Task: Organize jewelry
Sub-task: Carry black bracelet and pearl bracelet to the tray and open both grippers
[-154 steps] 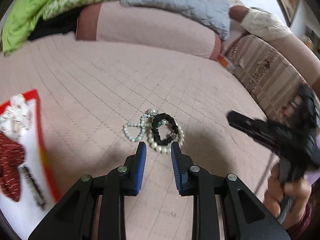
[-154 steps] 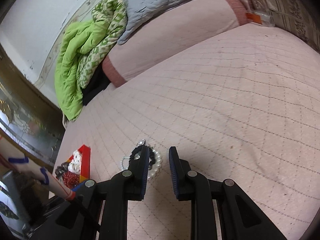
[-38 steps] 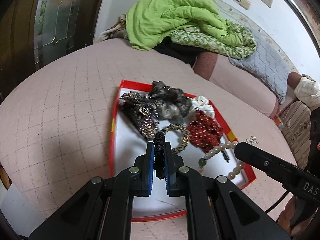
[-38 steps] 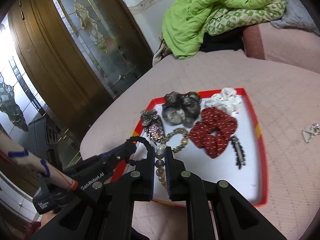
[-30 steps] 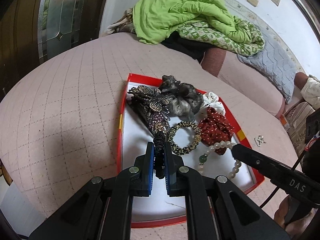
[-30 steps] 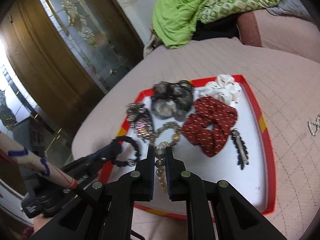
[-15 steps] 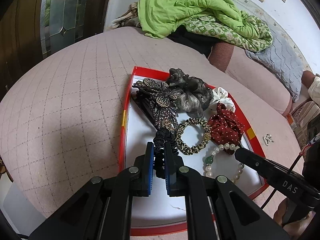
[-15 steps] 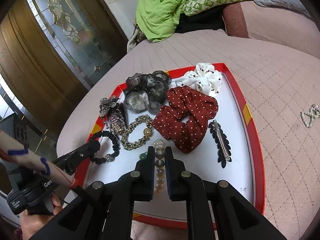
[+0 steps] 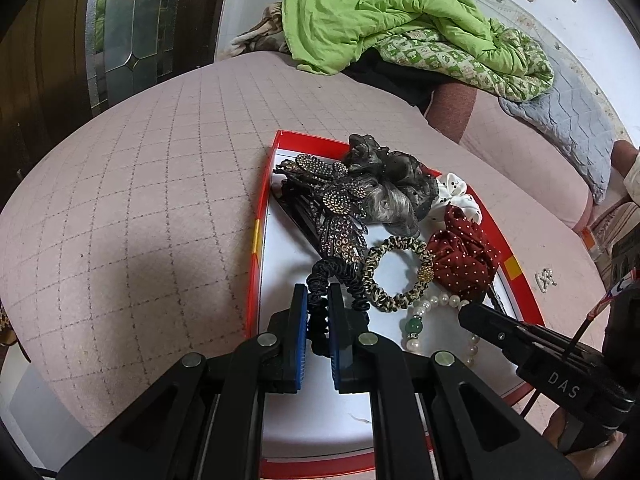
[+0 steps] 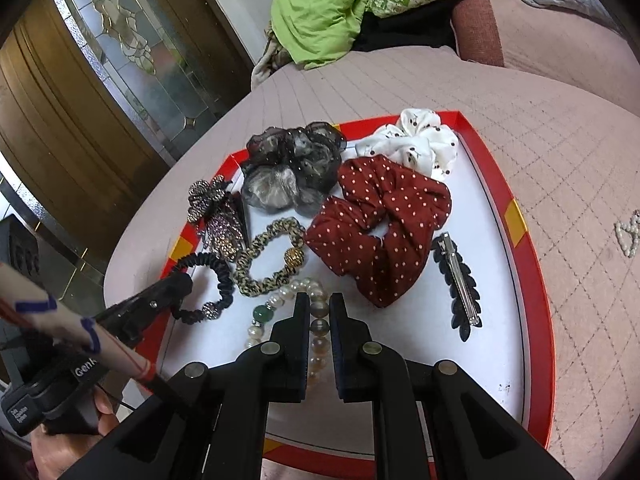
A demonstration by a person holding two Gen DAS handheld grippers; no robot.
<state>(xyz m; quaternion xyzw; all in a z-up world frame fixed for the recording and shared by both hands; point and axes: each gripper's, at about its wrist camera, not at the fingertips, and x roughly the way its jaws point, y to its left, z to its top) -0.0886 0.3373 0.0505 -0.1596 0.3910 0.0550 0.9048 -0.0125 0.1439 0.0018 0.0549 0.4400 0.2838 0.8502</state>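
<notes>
A red-rimmed white tray (image 9: 256, 248) (image 10: 536, 300) lies on the pink quilted bed. My left gripper (image 9: 318, 292) is shut on a black beaded hair tie (image 9: 340, 276), which rests on the tray floor; it also shows in the right wrist view (image 10: 218, 280). My right gripper (image 10: 319, 300) is shut on a pearl bracelet (image 10: 316, 320) with a green bead, lying on the tray; it also shows in the left wrist view (image 9: 432, 308). A small pearl piece (image 10: 630, 236) lies on the bed outside the tray.
The tray also holds a leopard hair tie (image 10: 272, 260), a red dotted scrunchie (image 10: 380, 220), a white scrunchie (image 10: 420, 144), a grey scrunchie (image 10: 292, 168), a rhinestone clip (image 9: 336, 208) and a black leaf clip (image 10: 458, 284). A green blanket (image 9: 380, 12) lies behind.
Both grippers have come down and forward over the tray. The black hair tie and the pearl bracelet now rest on the tray floor, still between the fingers.
</notes>
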